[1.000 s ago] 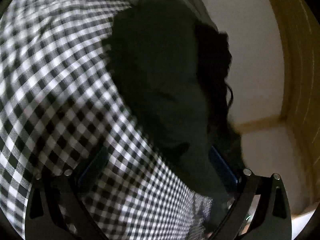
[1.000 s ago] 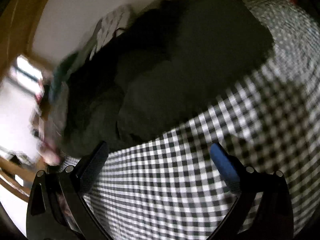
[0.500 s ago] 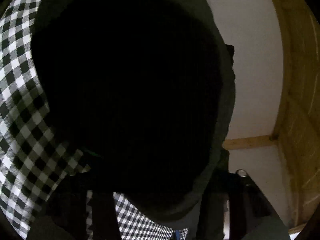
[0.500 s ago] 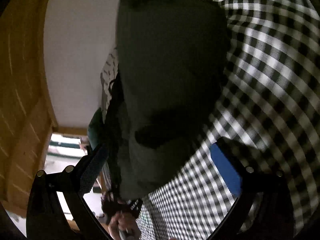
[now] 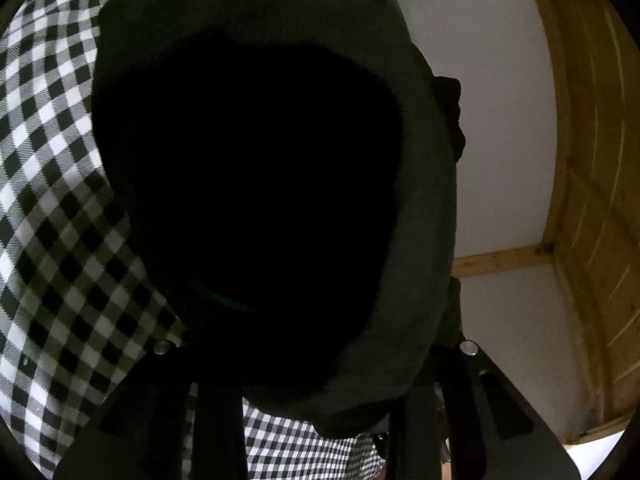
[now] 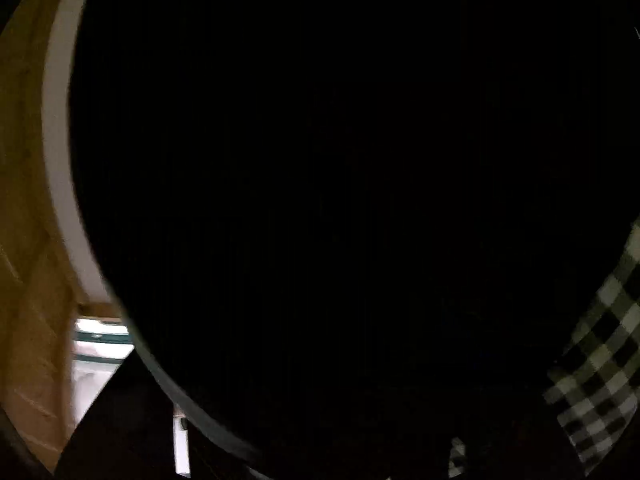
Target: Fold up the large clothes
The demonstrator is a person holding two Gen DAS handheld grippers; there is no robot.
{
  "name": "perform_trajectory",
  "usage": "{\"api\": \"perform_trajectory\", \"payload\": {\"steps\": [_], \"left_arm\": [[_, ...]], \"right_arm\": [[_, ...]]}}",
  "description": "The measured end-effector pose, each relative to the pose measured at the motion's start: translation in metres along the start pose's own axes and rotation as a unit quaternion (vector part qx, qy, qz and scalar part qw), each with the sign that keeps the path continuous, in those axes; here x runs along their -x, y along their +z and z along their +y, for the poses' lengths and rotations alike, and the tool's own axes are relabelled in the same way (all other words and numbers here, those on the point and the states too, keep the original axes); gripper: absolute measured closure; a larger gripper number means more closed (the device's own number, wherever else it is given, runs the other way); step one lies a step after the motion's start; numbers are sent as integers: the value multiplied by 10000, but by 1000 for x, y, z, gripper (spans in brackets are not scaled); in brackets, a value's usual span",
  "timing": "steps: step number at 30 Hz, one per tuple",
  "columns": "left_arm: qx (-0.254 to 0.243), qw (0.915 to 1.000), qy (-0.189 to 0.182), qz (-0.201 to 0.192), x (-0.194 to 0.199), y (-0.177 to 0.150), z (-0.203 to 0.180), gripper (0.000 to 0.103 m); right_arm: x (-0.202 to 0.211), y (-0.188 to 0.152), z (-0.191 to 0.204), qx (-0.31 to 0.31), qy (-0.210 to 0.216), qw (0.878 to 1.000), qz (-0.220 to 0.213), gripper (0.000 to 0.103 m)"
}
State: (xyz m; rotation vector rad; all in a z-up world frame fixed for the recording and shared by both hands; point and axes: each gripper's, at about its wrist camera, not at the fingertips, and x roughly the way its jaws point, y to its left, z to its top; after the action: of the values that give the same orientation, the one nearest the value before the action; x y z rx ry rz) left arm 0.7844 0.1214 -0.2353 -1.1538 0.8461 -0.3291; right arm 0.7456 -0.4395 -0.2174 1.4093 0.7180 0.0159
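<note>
Soft, limp dark garment point(image 5: 420, 240) drapes over both lenses, checked sheet point(image 5: 60, 200) at nine o'clock; best held by its edge. Neither gripper's opening can be told.

no readable text, label or number shows; both views are mostly dark cloth.

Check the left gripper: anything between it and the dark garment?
Nothing visible. The dark green garment hangs right over the left gripper, hiding its fingertips; the checkered cloth lies behind. Right view is almost fully blacked out by the fabric.
</note>
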Motion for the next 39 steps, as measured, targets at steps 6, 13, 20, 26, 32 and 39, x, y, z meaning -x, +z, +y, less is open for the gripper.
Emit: {"api": "perform_trajectory", "payload": {"steps": [6, 13, 20, 26, 32, 39], "left_arm": [[-70, 9998, 180, 10, 4, -2, -8, 76], [-119, 9994, 299, 113, 54, -49, 4, 76], [-185, 9985, 408, 325, 131, -105, 27, 76], [-3, 9974, 412, 592, 159, -119, 48, 60], [-654, 9926, 1025, 21, 202, -119, 22, 28], [-3098, 9294, 1776, -929, 243, -158, -85, 6]], "right_arm": [[28, -15, -16, -184, 397, 9988, 237, 76], [96, -57, -35, -24, 363, 9980, 520, 76], [184, -123, -71, 106, 317, 9967, 741, 76], [208, -139, -86, -139, 343, 9947, 960, 54], [280, -134, -39, 1221, -478, 9913, 130, 10], [273, -159, 109, 4023, -2203, 8870, -529, 3]]}}
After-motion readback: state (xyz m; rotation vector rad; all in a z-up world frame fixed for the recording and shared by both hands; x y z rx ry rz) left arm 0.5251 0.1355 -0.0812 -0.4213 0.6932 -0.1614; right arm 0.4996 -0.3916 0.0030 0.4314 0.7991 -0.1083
